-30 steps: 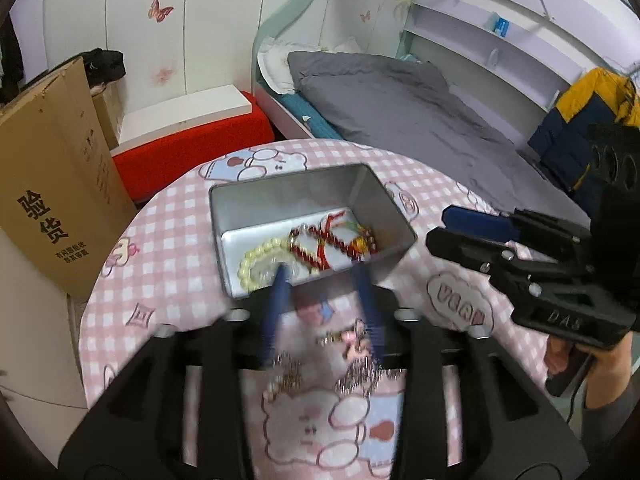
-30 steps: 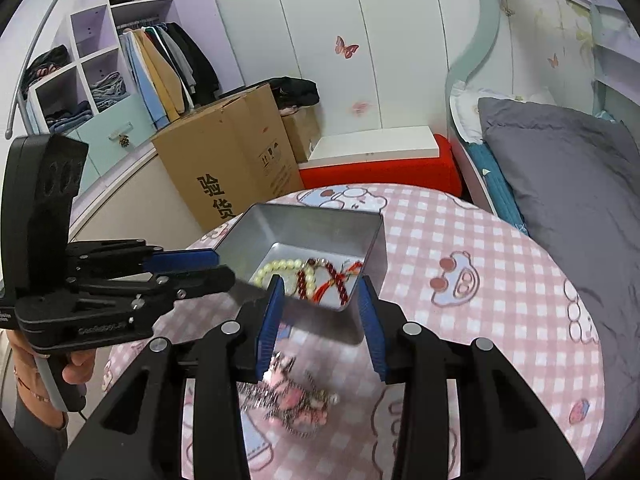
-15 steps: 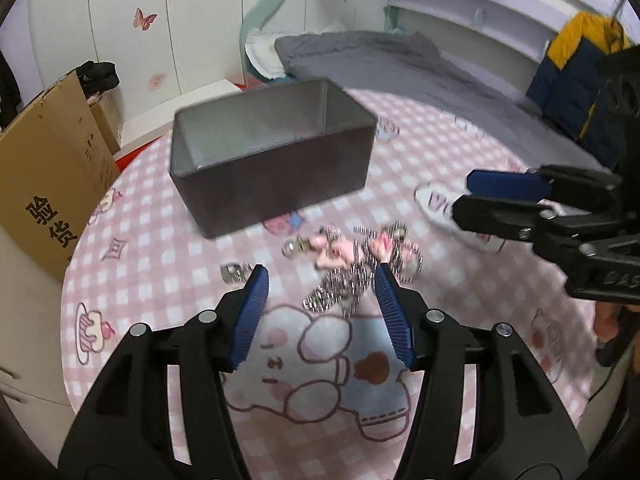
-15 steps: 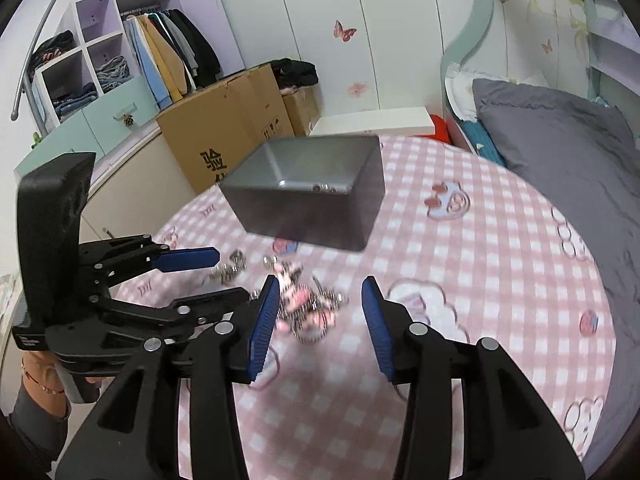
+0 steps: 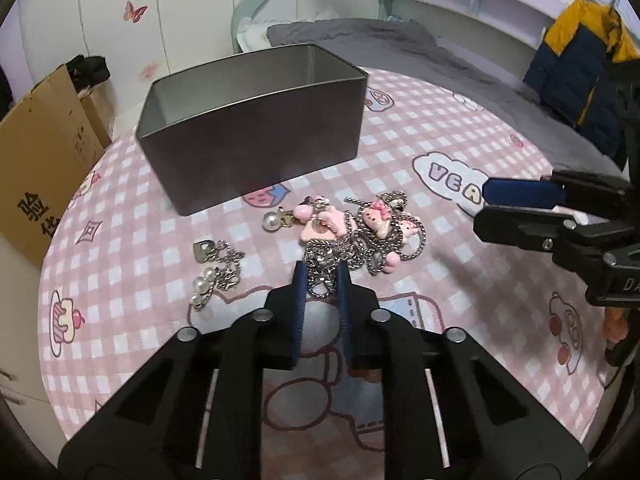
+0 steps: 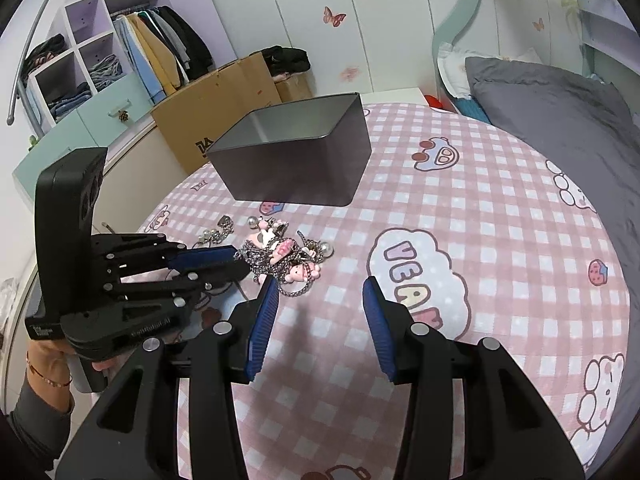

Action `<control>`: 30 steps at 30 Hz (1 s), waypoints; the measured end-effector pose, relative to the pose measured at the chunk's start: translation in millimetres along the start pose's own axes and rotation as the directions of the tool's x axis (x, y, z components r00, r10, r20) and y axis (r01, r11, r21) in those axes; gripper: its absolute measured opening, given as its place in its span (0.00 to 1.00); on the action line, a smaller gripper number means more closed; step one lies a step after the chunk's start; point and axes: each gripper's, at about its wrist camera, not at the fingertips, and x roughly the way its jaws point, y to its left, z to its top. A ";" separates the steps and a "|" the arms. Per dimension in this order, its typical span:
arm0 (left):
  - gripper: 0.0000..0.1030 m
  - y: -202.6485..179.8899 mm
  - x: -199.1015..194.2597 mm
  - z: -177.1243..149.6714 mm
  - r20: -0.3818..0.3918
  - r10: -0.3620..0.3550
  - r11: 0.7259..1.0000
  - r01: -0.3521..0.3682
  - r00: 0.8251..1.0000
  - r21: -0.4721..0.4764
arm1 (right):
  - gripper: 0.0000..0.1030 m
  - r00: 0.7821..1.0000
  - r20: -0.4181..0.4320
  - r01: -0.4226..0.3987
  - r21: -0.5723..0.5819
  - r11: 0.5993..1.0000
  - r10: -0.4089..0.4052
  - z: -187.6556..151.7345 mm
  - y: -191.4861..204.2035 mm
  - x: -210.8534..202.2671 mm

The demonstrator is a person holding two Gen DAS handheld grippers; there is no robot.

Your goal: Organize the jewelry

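Pink checked tablecloth carries unsorted chains before the tin; left gripper has just clenched on them, right gripper released.

Standing at twelve o'clock, white butterfly-decorated wall panels, with a grey-covered bed lying at two, an open wardrobe and cardboard box sitting at ten.
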 end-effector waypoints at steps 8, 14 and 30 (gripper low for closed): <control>0.05 30.5 -26.8 -3.1 0.045 -0.051 0.994 0.056 0.998 -0.099 | 0.40 1.000 0.003 0.007 -0.044 0.999 -0.007 -0.7 15.8 1.3; 0.05 42.5 -47.3 -5.0 0.086 -0.075 0.986 0.087 0.993 -0.143 | 0.40 1.000 -0.002 0.018 -0.126 0.992 -0.018 0.6 40.8 8.7; 0.05 62.5 -84.4 -15.0 0.151 -0.104 0.979 0.129 0.983 -0.160 | 0.40 0.992 -0.068 0.067 -0.449 0.891 -0.109 7.2 117.3 84.2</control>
